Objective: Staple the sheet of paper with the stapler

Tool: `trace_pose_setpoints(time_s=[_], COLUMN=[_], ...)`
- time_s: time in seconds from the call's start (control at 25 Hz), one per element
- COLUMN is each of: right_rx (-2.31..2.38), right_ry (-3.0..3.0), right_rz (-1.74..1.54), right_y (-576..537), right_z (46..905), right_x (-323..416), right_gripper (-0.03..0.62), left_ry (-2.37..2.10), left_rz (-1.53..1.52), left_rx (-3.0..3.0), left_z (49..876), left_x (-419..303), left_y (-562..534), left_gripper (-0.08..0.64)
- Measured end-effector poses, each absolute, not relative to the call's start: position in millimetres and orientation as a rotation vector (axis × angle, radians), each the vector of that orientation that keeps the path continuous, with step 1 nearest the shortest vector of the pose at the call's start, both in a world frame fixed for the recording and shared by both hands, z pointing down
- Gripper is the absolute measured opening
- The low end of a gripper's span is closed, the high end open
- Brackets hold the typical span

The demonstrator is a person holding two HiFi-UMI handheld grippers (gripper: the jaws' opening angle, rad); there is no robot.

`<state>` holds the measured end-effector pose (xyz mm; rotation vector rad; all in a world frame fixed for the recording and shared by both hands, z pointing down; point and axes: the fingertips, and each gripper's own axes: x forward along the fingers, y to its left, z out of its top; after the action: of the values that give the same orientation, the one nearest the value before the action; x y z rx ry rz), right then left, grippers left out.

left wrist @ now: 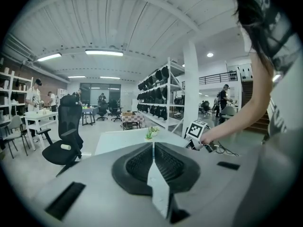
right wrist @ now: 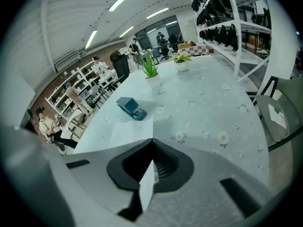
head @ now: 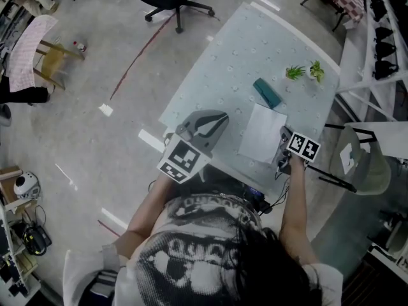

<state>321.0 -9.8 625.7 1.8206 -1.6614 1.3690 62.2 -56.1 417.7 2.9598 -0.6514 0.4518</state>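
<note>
Both sets shut rn, nothing in either. My left fingers [left wrist: 136, 163] are pressed together, held by the surface [head: 255, 43] edge, center-left of the head view. Right fingers [right wrist: 166, 167] are closed tight too, just right of the sheet of paper [head: 262, 133] mid-frame. Stapler [head: 268, 92] is right at the sheet's top edge.

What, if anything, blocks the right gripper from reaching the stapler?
Probably nothing, so yes: the right gripper, jaws shut, is at the near table edge, and only the flat sheet of paper lies between it and the stapler.
</note>
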Motion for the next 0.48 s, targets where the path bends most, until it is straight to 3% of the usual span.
trace_pose_setpoints(time_s=[0.48], right_rx=[1.771], right_ry=[-1.666], right_rz=[1.328], right_y=[-38.8], right_z=[622.7], right_x=[351.4], right_gripper=[0.002], left_ry=[-0.634], left_rz=[0.478], left_rx=[2.955], left_z=[420.7], left_x=[66.1], left_y=[-55.8], left_gripper=[0.009])
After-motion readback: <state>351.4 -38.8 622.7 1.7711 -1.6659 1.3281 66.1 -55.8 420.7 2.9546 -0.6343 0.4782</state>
